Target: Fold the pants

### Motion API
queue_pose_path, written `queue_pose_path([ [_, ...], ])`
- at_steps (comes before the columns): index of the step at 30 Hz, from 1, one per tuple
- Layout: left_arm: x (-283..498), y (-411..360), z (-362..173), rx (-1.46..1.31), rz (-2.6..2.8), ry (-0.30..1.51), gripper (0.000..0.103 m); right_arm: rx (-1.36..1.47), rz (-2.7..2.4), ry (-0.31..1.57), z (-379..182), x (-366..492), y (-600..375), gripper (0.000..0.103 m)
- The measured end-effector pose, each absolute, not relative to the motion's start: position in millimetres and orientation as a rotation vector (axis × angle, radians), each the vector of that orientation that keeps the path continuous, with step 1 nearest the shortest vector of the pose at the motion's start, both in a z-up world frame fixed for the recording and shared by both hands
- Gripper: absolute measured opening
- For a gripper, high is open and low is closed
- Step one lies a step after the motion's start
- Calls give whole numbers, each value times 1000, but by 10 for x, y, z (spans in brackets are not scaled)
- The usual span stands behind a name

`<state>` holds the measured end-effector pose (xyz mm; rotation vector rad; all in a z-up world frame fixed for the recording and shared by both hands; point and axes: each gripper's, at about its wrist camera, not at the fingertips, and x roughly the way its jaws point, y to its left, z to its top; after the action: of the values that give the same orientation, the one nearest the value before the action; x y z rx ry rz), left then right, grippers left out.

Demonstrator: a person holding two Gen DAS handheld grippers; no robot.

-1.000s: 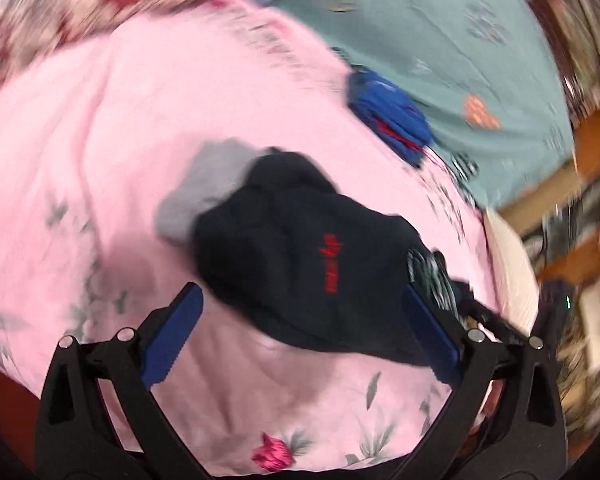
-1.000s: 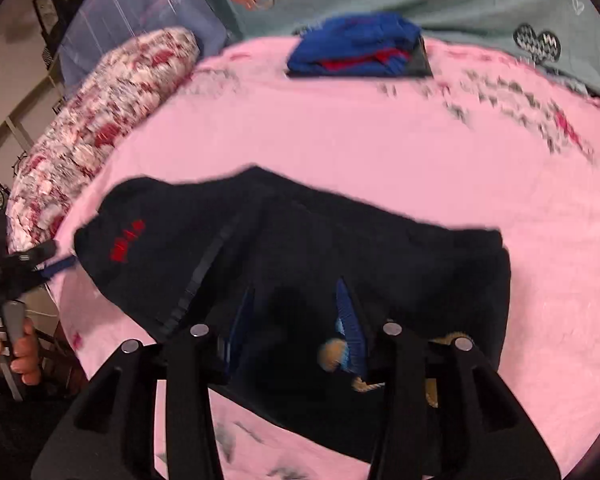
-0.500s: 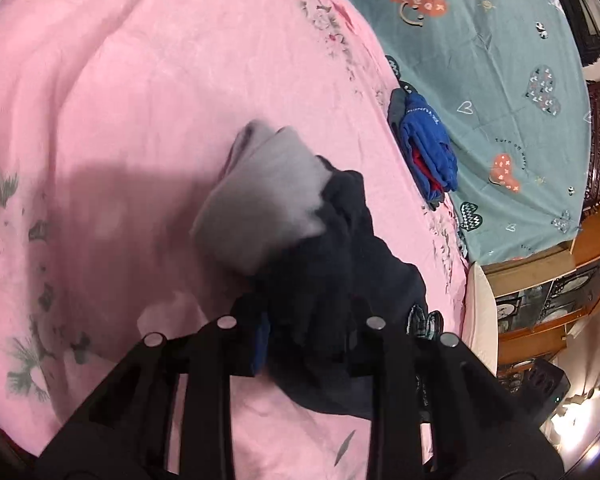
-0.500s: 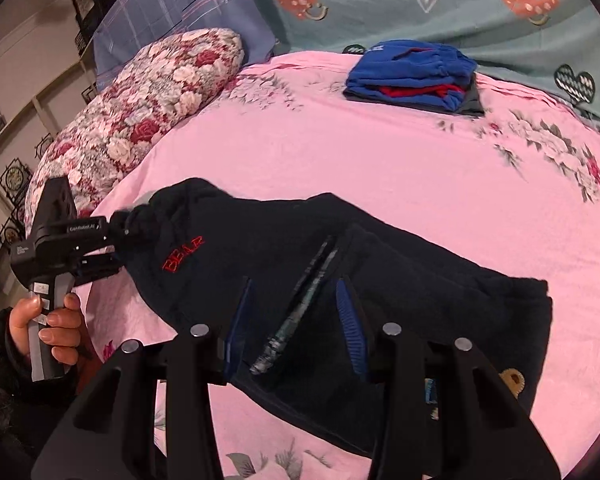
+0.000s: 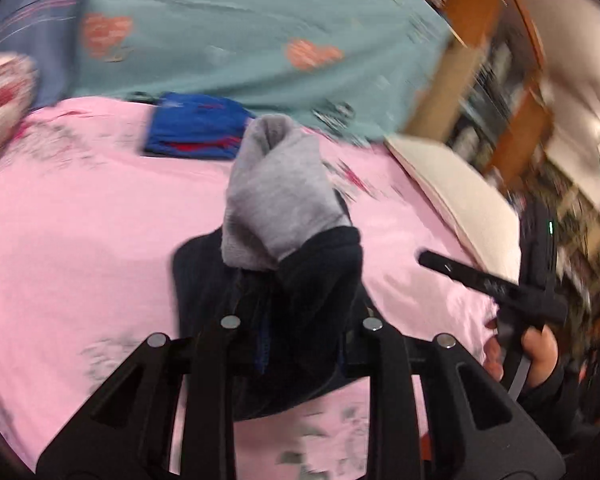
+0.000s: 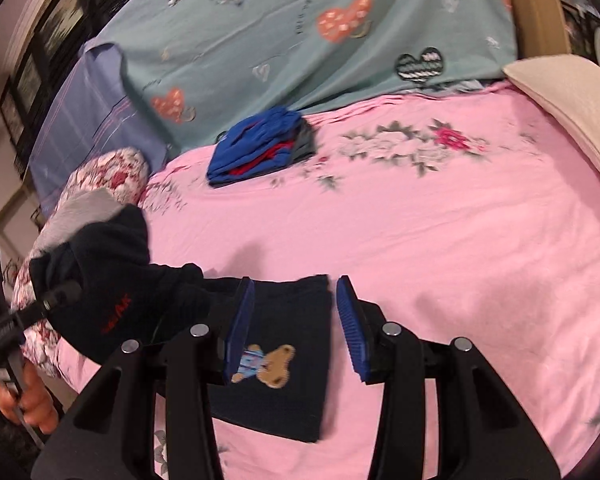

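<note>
Lying crosswise on the bed, the pants point(image 6: 276, 364) are bunched in the left jaws; right jaws released.

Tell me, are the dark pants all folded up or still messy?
Still messy. The dark pants are half flat on the pink bedsheet, while the left gripper pinches one bunched end up, its grey inside showing.

Dark navy pants point(image 6: 284, 340): soft matt cloth, fleecy grey lining point(image 5: 280, 192), embroidered bear patch point(image 6: 266, 364). Pink sheet point(image 6: 440, 248): smooth thin cotton-like cloth, floral print. Gripper frames point(image 6: 292, 332): matt black plastic, shiny metal screw heads, ribbed blue pads point(image 6: 350, 320), possibly rubber. Blurred bookcase point(image 5: 512, 92): glossy wood.
</note>
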<state>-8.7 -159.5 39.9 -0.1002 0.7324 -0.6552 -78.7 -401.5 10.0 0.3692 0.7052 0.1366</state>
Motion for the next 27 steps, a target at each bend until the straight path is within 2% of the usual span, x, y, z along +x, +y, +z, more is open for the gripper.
queue_pose_path([
  [1,-65,-1801,323,-65,-678,754,27,390,140,725,38,-781,-4055,44],
  [3,16,-2326,7,67,-713,833,41,428,149,777,-106,-766,-4116,46],
  [6,1,-2609,-326,146,-764,947,44,467,173,807,-215,-802,-4156,57],
  [7,-82,-2557,-266,155,-762,913,46,471,189,806,-218,-812,-4151,66],
  [8,-125,-2496,-178,146,-776,899,60,470,201,808,-209,-804,-4137,75],
  [9,-184,-2365,-29,106,-802,871,79,471,216,814,-200,-783,-4116,78],
  [11,-335,-2059,201,61,-775,762,93,494,261,825,-169,-746,-4081,82],
  [13,-424,-1724,380,34,-750,691,97,496,279,830,-103,-680,-4017,82],
  [16,-281,-1380,283,1,-641,719,98,409,212,884,-102,-537,-3864,92],
  [18,-84,-1262,60,-22,-570,810,98,367,215,926,-180,-461,-3736,92],
  [19,16,-1223,-79,-42,-557,861,98,335,235,930,-195,-458,-3652,82],
  [20,98,-1204,-252,-47,-543,920,97,281,231,943,-192,-465,-3593,57],
  [22,149,-1249,-424,-17,-543,980,96,188,160,948,-154,-532,-3592,45],
  [25,199,-1235,-627,-4,-542,1037,97,162,78,1022,-382,-598,-3745,45],
  [27,204,-1177,-637,-41,-558,1040,97,159,72,998,-323,-689,-3792,45],
])
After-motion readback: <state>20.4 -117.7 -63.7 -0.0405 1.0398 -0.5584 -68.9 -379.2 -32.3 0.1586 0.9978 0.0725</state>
